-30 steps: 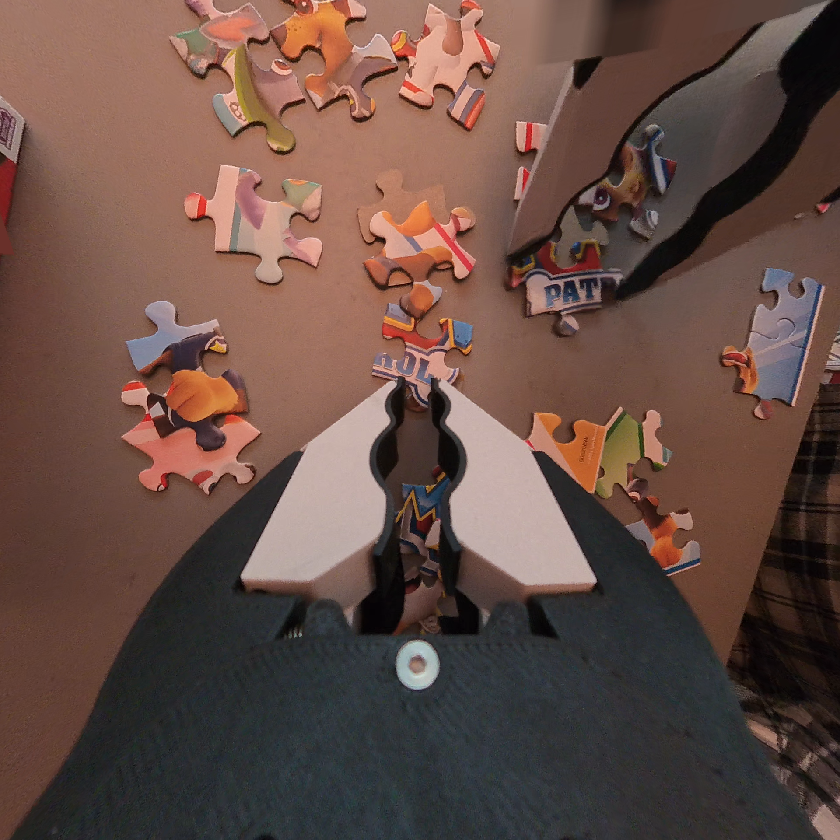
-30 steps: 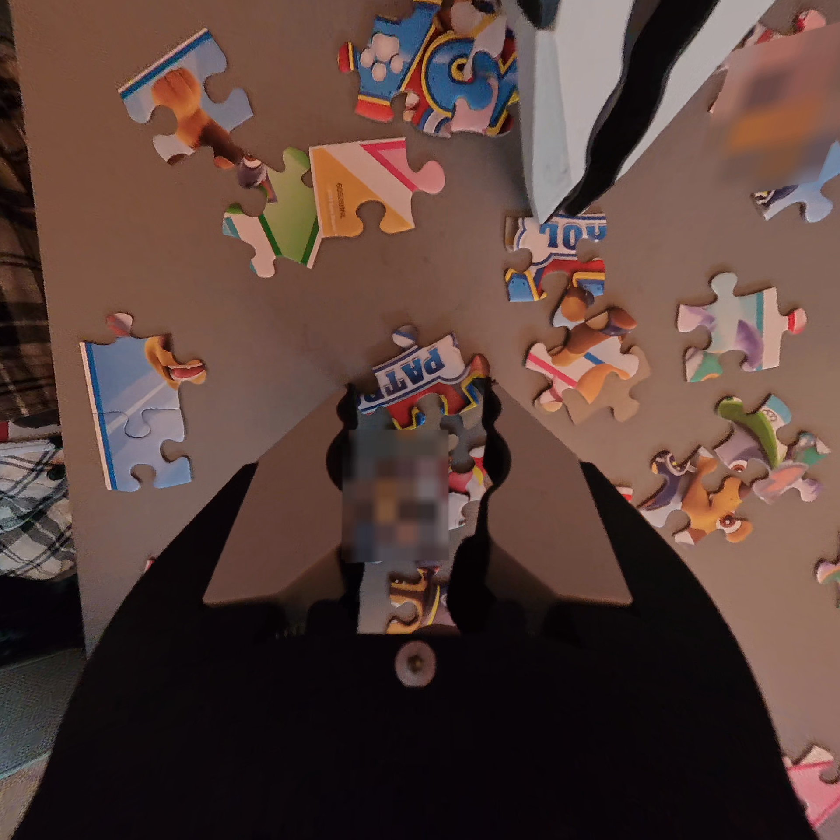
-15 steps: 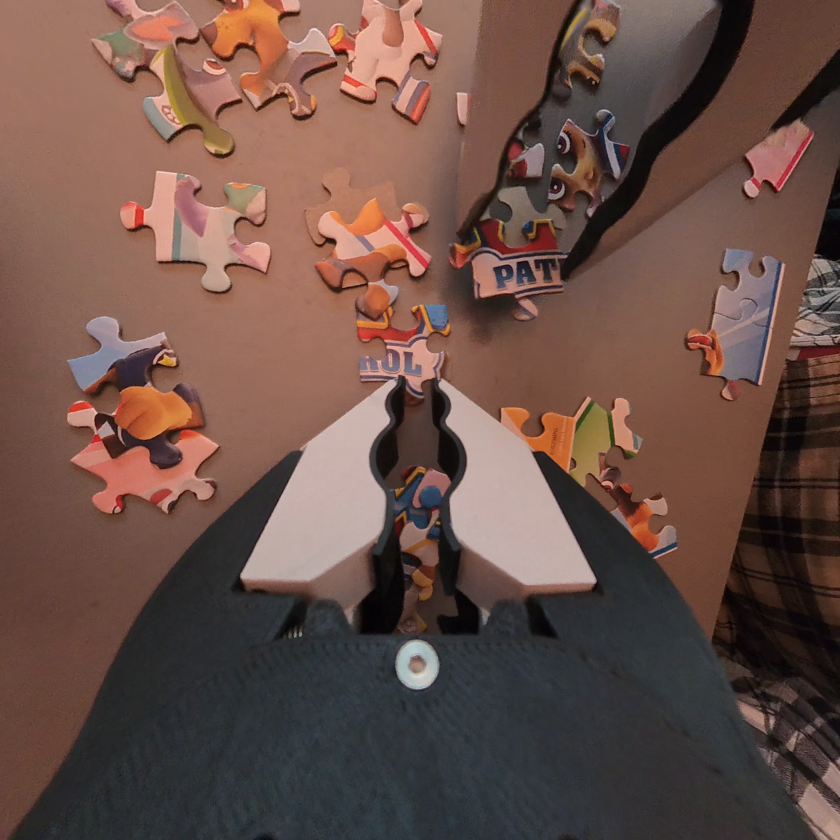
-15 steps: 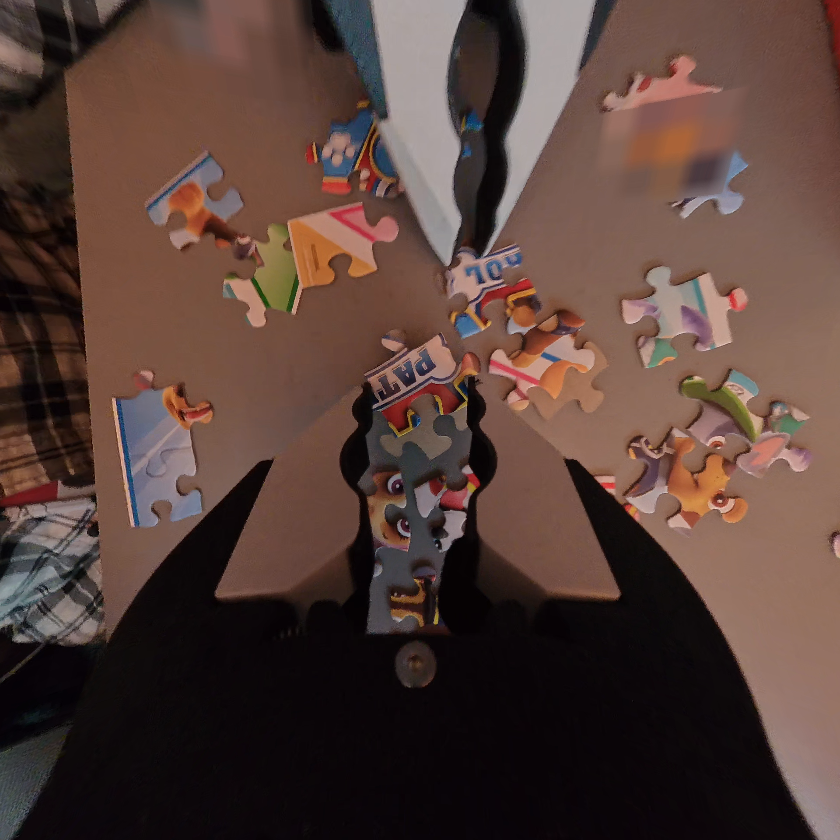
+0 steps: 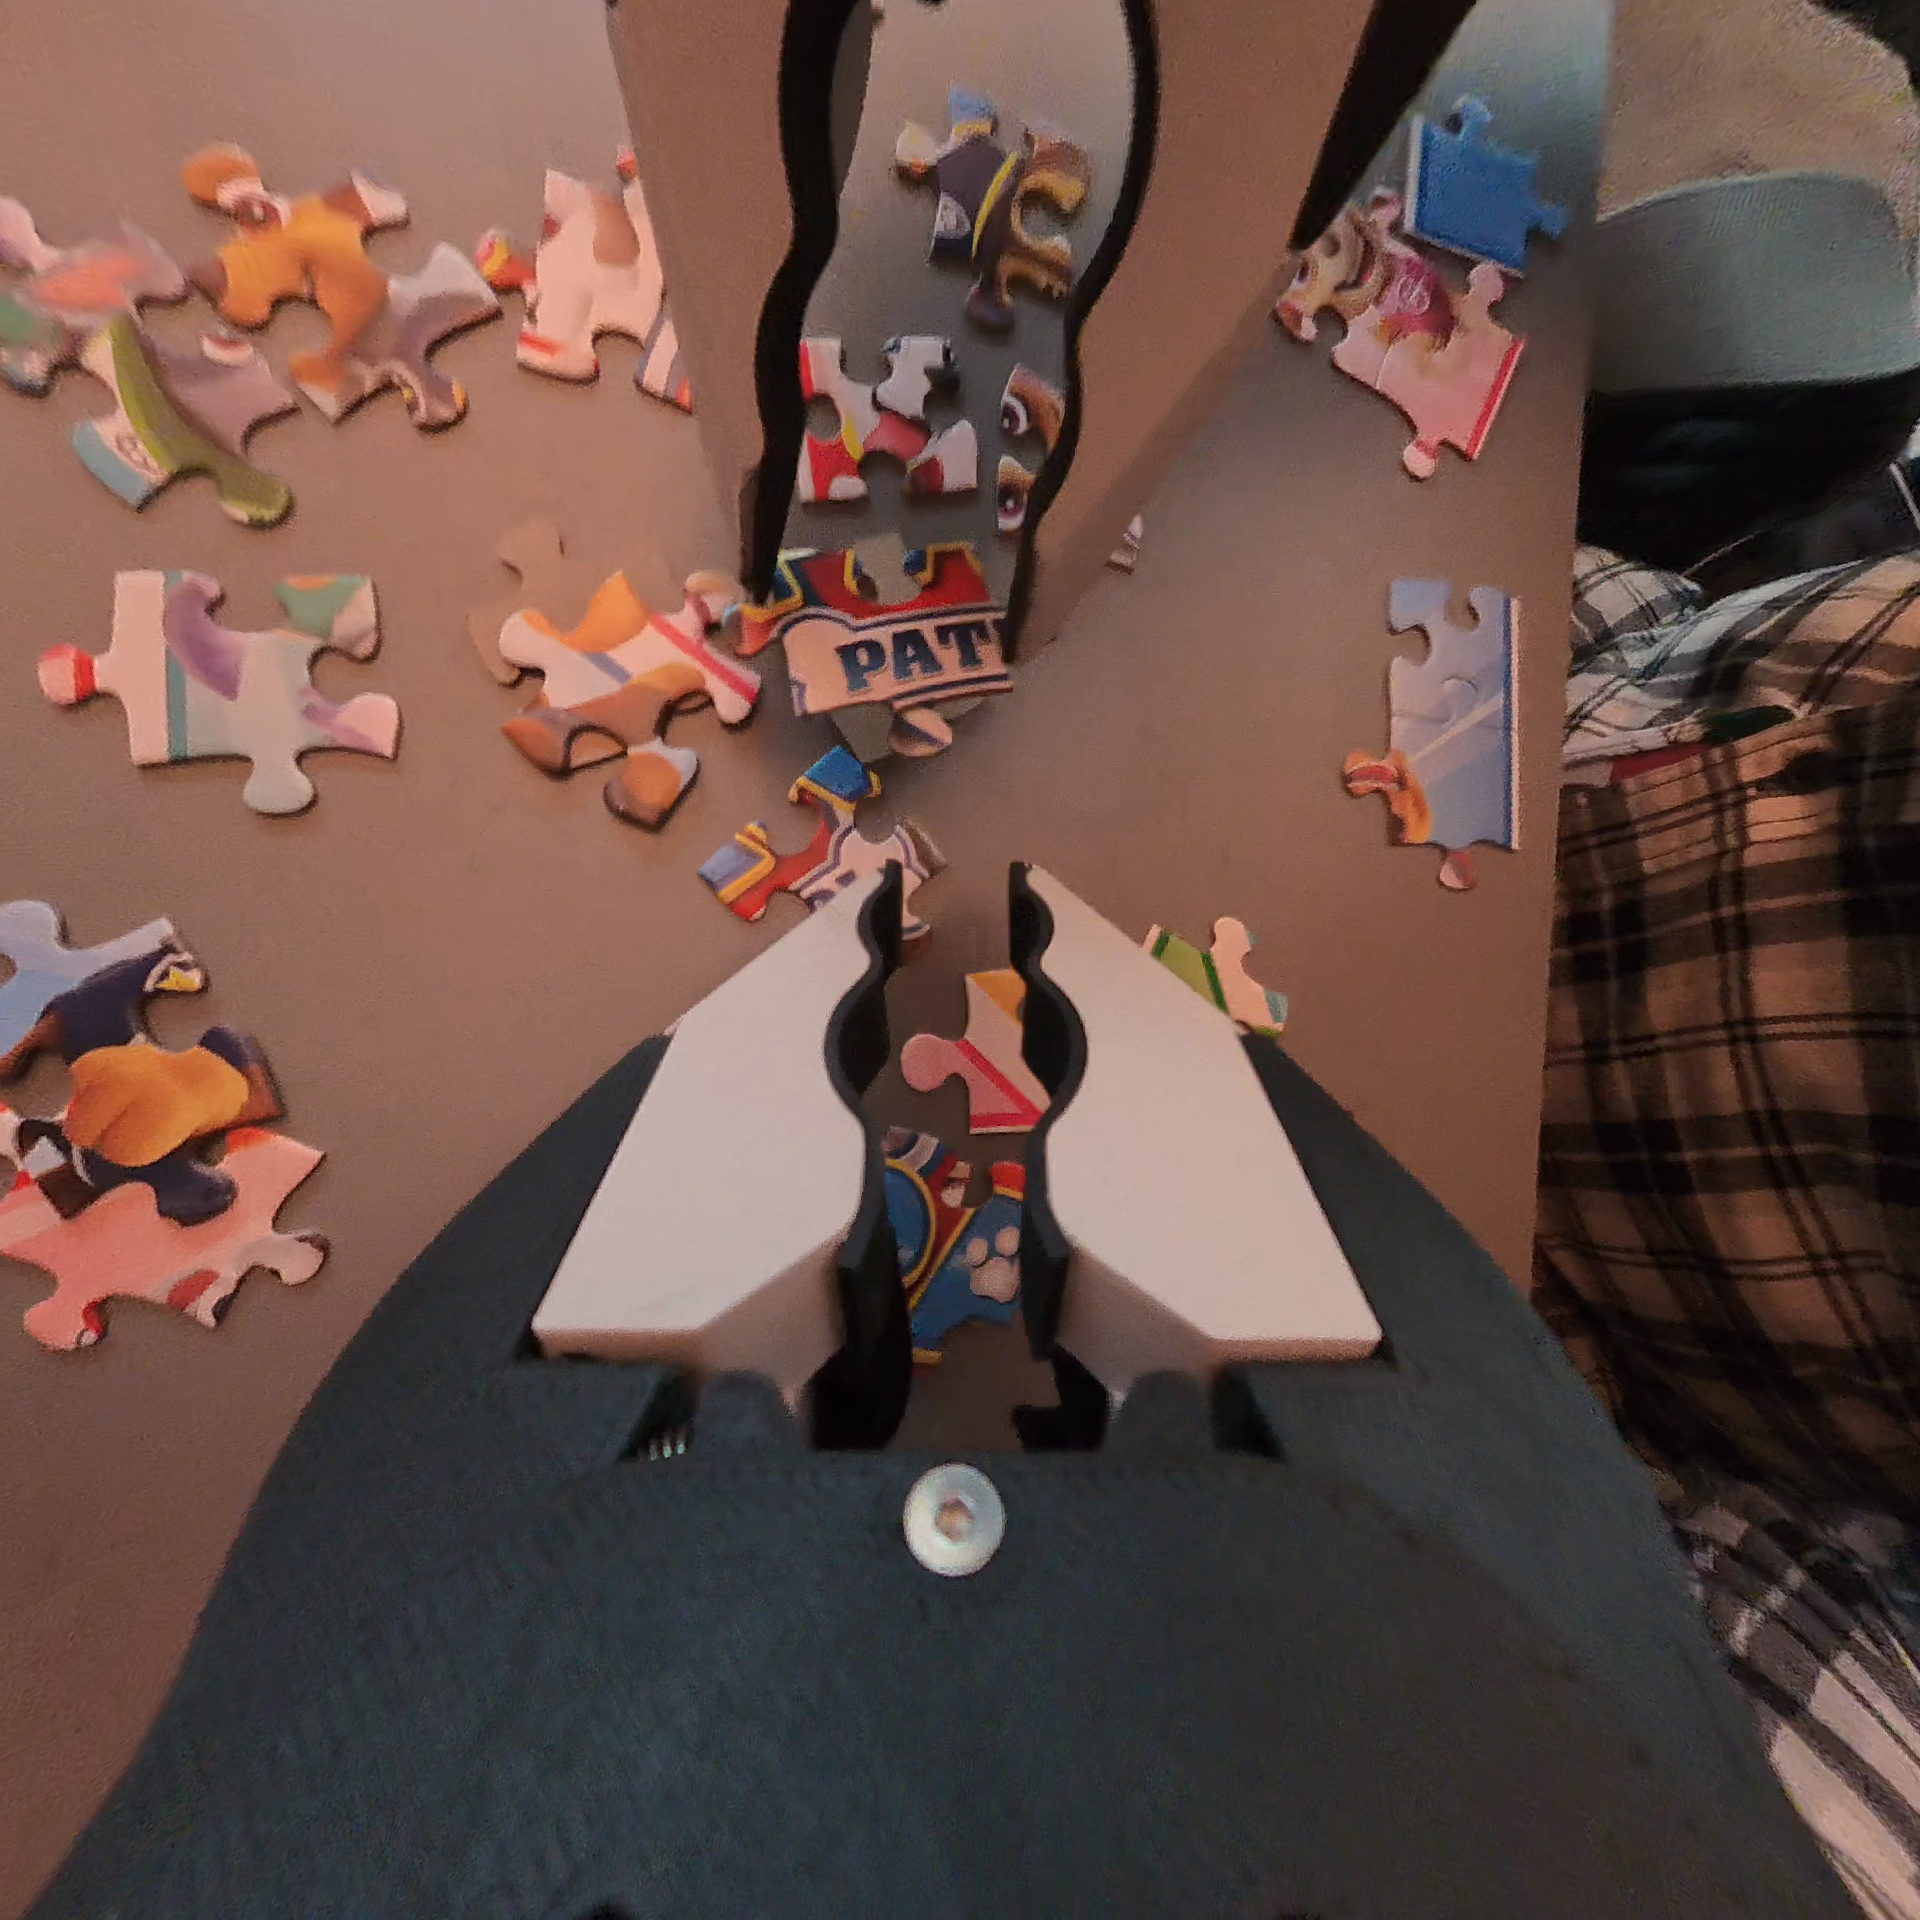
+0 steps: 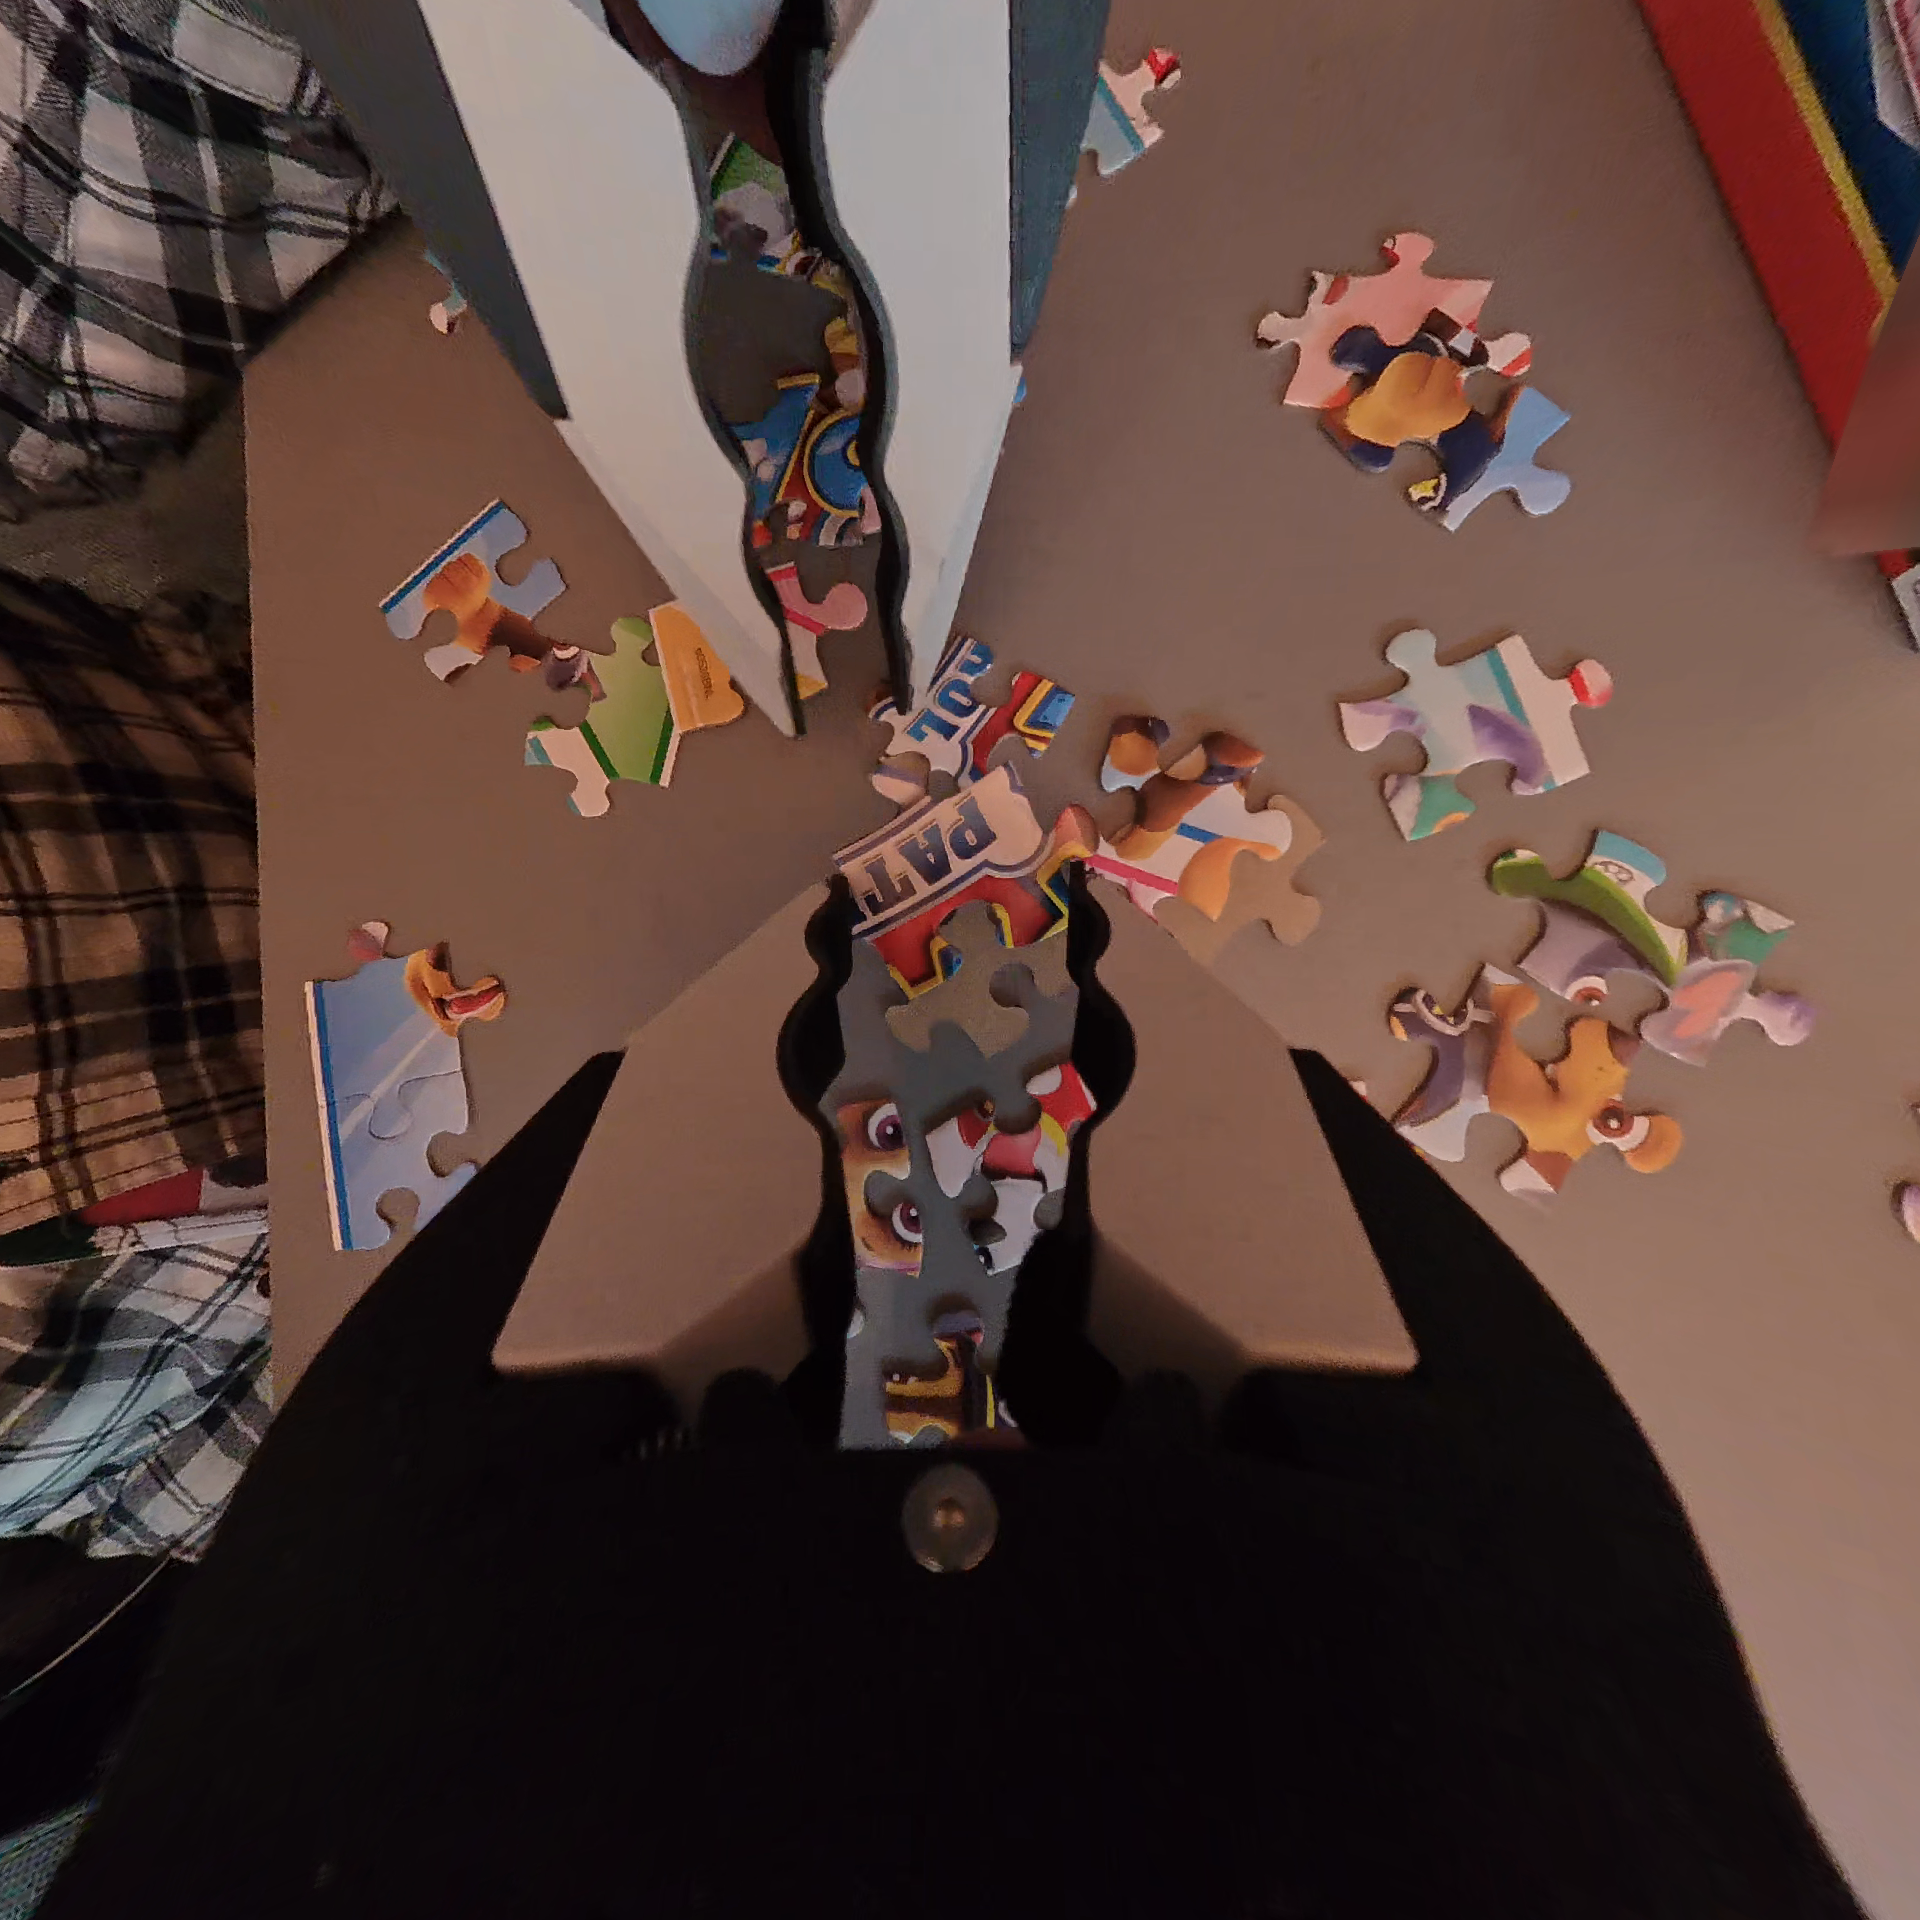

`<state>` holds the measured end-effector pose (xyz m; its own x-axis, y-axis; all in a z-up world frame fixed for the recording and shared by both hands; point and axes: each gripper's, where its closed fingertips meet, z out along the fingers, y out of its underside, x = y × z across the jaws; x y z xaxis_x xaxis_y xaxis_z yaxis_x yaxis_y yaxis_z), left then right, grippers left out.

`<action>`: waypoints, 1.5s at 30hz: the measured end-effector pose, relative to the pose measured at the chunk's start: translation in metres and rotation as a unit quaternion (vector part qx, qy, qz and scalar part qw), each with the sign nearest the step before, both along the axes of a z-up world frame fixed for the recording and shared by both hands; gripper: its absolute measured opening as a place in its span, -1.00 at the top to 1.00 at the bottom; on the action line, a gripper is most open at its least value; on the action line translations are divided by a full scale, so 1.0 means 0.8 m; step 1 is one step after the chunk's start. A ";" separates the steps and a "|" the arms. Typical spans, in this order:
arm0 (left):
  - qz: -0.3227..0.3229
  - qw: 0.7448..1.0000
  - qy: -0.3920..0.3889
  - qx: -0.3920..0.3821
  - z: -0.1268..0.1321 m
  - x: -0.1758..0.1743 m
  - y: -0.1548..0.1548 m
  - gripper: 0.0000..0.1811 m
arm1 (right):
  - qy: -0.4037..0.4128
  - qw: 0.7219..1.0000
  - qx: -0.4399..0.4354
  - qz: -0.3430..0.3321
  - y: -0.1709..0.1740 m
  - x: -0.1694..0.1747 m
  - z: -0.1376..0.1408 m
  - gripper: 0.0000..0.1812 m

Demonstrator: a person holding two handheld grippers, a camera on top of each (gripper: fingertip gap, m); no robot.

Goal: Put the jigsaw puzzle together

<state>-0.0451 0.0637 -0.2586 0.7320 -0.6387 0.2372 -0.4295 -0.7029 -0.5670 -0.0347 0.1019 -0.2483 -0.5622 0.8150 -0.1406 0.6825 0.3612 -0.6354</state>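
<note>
The left claw [image 5: 945, 883] is nearest, its jaws slightly parted and empty, with one fingertip on the near edge of the mate piece [image 5: 821, 857]. That red, blue and white banner piece lies flat on the table [image 5: 1195, 727]. Just beyond the mate piece the right claw [image 5: 894, 623] grips the held piece [image 5: 899, 649] by its two side edges. It is the other half of the banner, and it is tilted with its near edge lifted off the table. The step looks like joining these two, and the halves are close but not yet lined up. The left fingertip should press down on the mate piece so it cannot slide. The right claw should turn the held piece until the banner stripes run straight across. Then it should lower the piece flat and bring its tab down into the mate piece's socket, not shove it in sideways. A sideways push would probably skate the mate piece away or bump the orange dog piece [image 5: 613, 675] just left of it. The loose pieces farther beyond the mate piece are well apart from the join and need no attention.
</note>
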 end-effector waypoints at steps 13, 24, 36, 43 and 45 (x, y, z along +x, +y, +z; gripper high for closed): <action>0.112 0.992 0.051 0.009 -0.006 -0.070 0.001 0.76 | 0.005 0.990 0.109 0.086 -0.017 -0.071 -0.019 0.56; 0.133 0.989 0.066 0.003 -0.011 -0.084 0.002 0.73 | -0.003 0.976 0.161 0.143 -0.023 -0.086 -0.031 0.55; 0.139 0.986 0.081 0.041 -0.007 -0.084 0.030 0.74 | -0.007 0.982 0.143 0.124 -0.030 -0.045 -0.020 0.62; 0.140 0.986 0.089 0.027 -0.019 -0.075 0.037 0.85 | -0.018 0.988 0.130 0.085 -0.032 -0.037 -0.031 0.73; 0.142 0.985 0.096 0.024 -0.019 -0.076 0.035 0.86 | -0.023 0.990 0.118 0.077 -0.032 -0.035 -0.031 0.76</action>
<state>-0.1062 0.0919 -0.2740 0.9111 -0.4089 0.0526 -0.3216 -0.7848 -0.5298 -0.0630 0.0762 -0.2733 -0.6795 0.7335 0.0145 0.6347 0.5976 -0.4899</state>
